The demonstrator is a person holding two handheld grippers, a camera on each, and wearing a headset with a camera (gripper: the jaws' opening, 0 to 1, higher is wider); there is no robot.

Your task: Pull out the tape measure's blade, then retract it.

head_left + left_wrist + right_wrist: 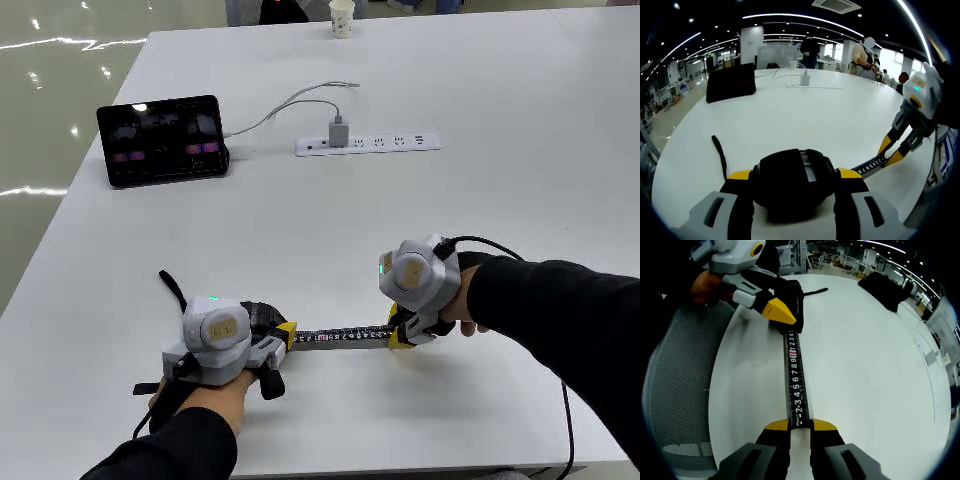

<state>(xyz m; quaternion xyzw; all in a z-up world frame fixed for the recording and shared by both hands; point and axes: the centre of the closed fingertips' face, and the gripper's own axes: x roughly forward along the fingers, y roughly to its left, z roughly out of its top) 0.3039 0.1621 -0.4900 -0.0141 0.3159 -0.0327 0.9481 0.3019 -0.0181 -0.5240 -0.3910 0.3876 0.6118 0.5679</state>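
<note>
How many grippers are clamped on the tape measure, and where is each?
2. The left gripper clamps the black case; the right gripper pinches the free end of the pulled-out blade, off to the case's right.

**Big, bright open-plan lab hall**

We're in a wide open hall, a lab or tech workspace by the look of it. Long curved light strips [805,17] and a square ceiling vent [836,5] run overhead, and a glossy pale floor [50,100] throws back the glare. The broad white worktable [300,230] carries a black tablet [162,140], a white power strip [368,144] and a paper cup [342,17]. Metal racks [802,252] line the far end, people [862,57] stand at distant desks, and a grey mesh chair [675,390] sits alongside.
</note>
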